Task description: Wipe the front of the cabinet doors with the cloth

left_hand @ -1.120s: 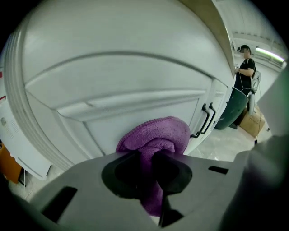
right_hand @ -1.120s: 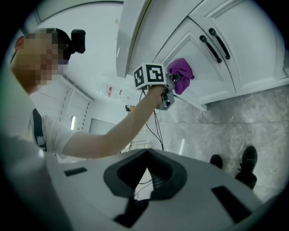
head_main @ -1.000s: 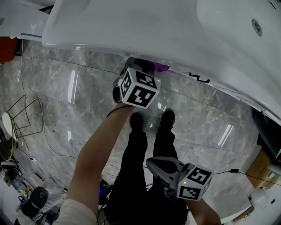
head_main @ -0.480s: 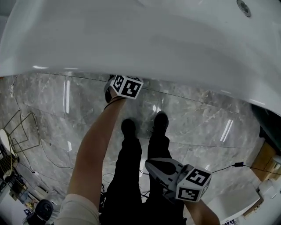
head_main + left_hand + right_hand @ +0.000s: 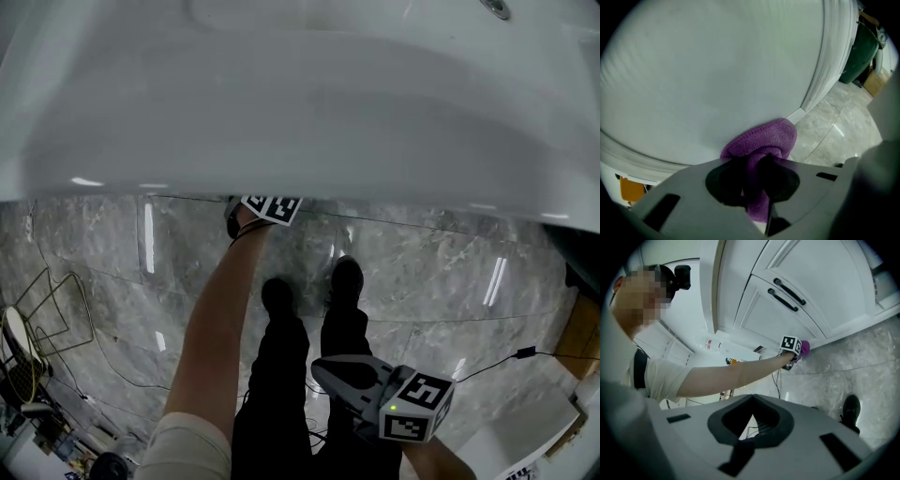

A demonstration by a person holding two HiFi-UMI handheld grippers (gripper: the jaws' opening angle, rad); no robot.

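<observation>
left gripper view: left gripper [image 5: 757, 174] jaws pinch fuzzy purple cloth [image 5: 765, 139] against white cabinet door [image 5: 717, 70] bottom edge; right gripper [image 5: 748, 428] jaws closed, empty.

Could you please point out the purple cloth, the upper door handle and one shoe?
cloth [image 5: 766, 138]: left gripper view, its bunched far end.
upper door handle [image 5: 790, 292]: right gripper view, middle of the bar.
shoe [image 5: 851, 411]: right gripper view, its top.

Floor [image 5: 422, 262]: grey marble tiles are reflecting strips of light.
Cable [image 5: 526, 352]: a thin black one is trailing across the floor at the right.
Shoes [image 5: 347, 278]: a black pair is standing on the tiles.
Bin [image 5: 856, 52]: a dark green one is standing beside a brown box [image 5: 874, 82].
</observation>
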